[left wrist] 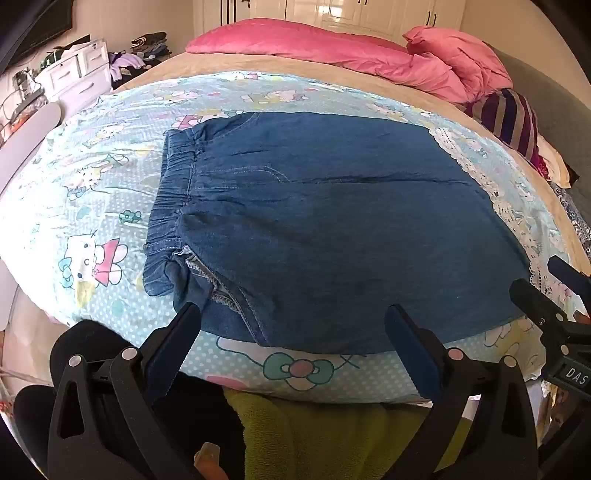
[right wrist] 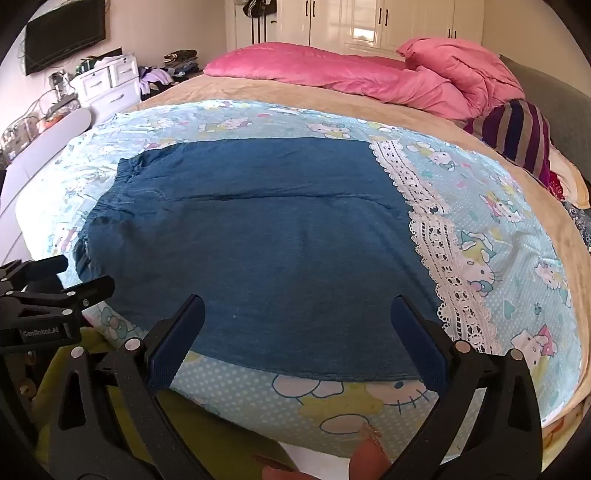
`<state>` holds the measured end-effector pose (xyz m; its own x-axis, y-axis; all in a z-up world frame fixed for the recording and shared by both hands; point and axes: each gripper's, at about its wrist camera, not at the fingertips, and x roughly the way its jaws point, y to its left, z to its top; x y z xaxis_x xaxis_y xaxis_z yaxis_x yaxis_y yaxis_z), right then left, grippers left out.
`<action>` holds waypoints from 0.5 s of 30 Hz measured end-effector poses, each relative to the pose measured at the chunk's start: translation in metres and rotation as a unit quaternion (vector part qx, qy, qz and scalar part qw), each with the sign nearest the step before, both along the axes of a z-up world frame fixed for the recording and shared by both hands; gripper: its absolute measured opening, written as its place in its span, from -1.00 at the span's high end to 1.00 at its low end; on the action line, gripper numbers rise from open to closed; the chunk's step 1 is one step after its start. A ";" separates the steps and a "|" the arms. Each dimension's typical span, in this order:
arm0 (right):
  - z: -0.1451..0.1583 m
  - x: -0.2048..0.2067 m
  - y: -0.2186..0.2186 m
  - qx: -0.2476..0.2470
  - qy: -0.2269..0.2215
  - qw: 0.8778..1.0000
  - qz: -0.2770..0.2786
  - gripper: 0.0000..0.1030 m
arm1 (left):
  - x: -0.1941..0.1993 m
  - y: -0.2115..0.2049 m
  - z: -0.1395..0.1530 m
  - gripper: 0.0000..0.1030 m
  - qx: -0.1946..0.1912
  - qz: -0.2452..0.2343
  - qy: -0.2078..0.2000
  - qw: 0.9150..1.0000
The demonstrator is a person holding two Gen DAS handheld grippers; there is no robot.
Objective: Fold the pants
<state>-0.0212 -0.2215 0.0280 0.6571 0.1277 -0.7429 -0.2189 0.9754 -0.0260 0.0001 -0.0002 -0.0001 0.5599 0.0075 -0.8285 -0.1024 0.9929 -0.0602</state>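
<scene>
Blue denim pants (left wrist: 314, 229) lie flat on a light blue cartoon-print sheet (left wrist: 92, 206) on the bed. The elastic waistband (left wrist: 173, 206) is at the left and a crease runs across the middle. My left gripper (left wrist: 291, 314) hovers open over the pants' near edge by the waistband corner, holding nothing. In the right wrist view the pants (right wrist: 258, 240) fill the centre. My right gripper (right wrist: 298, 302) stands open above their near edge, close to the sheet's lace border (right wrist: 439, 251). Each gripper shows in the other's view: the right one (left wrist: 535, 275) and the left one (right wrist: 86, 273).
A pink quilt (right wrist: 351, 77) and a striped cushion (right wrist: 521, 136) lie at the far side of the bed. White drawers (right wrist: 107, 85), a wall screen (right wrist: 62, 33) and wardrobes (right wrist: 369, 26) stand beyond. Green cloth (left wrist: 314, 435) hangs below the near edge. A fingertip (right wrist: 369, 461) shows at the bottom.
</scene>
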 end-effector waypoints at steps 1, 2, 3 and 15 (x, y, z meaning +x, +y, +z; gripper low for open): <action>0.000 0.000 0.000 0.000 -0.002 1.000 0.001 -0.84 | 0.000 0.000 0.000 -0.92 0.000 0.000 0.000 1.000; 0.000 0.000 0.000 0.000 -0.001 1.000 0.001 -0.84 | 0.000 0.000 0.000 -0.92 0.001 0.001 0.000 1.000; 0.000 0.000 0.000 0.001 0.000 1.000 0.000 -0.84 | 0.001 0.000 0.000 -0.92 0.001 0.001 0.001 1.000; 0.000 0.000 -0.002 0.005 0.001 1.000 0.001 -0.84 | -0.003 -0.005 0.007 -0.92 0.003 0.002 -0.002 1.000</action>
<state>-0.0214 -0.2231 0.0278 0.6561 0.1362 -0.7423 -0.2207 0.9752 -0.0161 -0.0032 -0.0048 0.0069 0.5638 0.0151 -0.8258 -0.1062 0.9929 -0.0544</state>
